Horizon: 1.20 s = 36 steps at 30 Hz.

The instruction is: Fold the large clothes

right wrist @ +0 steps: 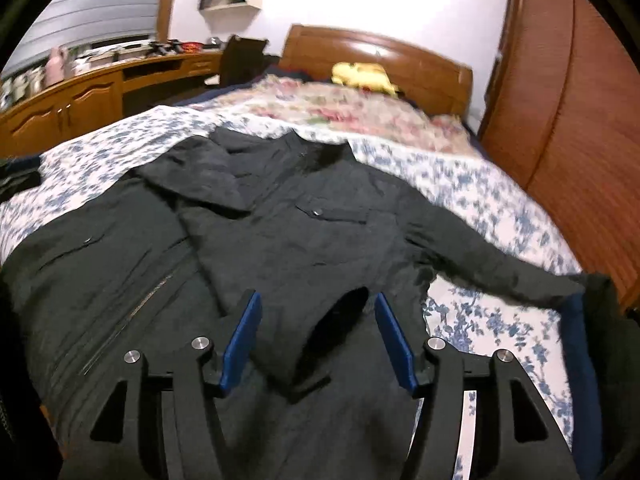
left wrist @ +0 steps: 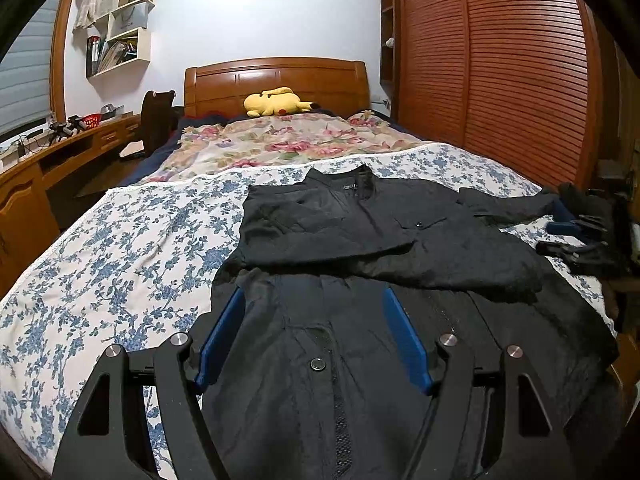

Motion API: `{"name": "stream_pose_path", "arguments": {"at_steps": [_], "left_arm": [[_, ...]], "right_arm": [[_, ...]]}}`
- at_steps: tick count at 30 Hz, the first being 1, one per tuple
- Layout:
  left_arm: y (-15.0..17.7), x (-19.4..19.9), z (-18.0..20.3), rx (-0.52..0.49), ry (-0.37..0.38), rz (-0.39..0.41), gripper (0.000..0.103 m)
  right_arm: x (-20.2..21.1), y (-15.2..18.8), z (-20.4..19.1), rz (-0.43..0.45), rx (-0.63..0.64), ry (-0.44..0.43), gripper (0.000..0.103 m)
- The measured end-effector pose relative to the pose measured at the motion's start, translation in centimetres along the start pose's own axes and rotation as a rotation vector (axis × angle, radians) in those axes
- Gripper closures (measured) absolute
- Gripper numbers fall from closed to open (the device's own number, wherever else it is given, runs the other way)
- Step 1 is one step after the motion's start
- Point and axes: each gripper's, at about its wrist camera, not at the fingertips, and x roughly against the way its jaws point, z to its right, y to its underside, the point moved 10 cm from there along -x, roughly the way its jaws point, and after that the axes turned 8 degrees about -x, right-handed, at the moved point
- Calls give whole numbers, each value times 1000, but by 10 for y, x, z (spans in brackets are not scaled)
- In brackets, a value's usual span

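Observation:
A large black jacket [left wrist: 384, 240] lies on the bed, front up, with its left sleeve folded across the chest. My left gripper [left wrist: 314, 300] is open and empty over the jacket's lower left front. In the left wrist view the right gripper [left wrist: 576, 232] appears at the far right by the right sleeve end. In the right wrist view the jacket [right wrist: 280, 232] fills the middle. My right gripper [right wrist: 318, 306] is open, just above a dark sleeve cuff [right wrist: 344, 308] on the jacket body. The right sleeve [right wrist: 500, 264] stretches out to the right.
The bed has a blue floral sheet [left wrist: 120, 248] and a pink floral quilt [left wrist: 280, 144] near the wooden headboard [left wrist: 276, 80]. A yellow plush toy [left wrist: 276, 102] lies there. A wooden desk [left wrist: 60, 152] stands on the left, a slatted wardrobe [left wrist: 500, 80] on the right.

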Motion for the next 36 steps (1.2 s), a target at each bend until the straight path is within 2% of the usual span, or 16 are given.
{"name": "stream_pose_path", "arguments": {"at_steps": [4,10,12,13,14,15,18,23,28,31,33,36], "left_arm": [[2,-1,4,-6,11,-8,31],[3,-4,14,-31,34,-19,31],[4,-4,17,-44,39,-25,31],[4,-4,19,-49,45,-25,31],[5,-4,20,-54,48,-28,31],[5,-3,22,-59,52,-31,30],[5,-2,25,-70,61,-33,31],[6,-3,25,-62,70,-42,31],[7,-3,23,-52,69,-45,30],[6,-2,22,-47,69,-42,31],[6,-1,22,-45,71,-40,30],[5,2,21,-42,74,-33,31]], "right_arm": [[-54,-1,18,-107,-89,-5,42],[-112,-5,26,-246,-235,-96,42],[-114,-3,16,-287,-225,-134,58],[-115,-1,13,-296,-202,-134,60],[-116,0,10,-301,-167,-124,70],[-118,1,8,-304,-139,-123,86],[-114,-4,4,-273,-92,-117,99],[-90,-42,17,-126,-59,-15,101],[-44,-97,31,89,13,162,101],[-19,-115,21,177,60,186,101],[-15,-109,11,175,86,164,101],[-15,-82,-5,131,125,129,101]]}}
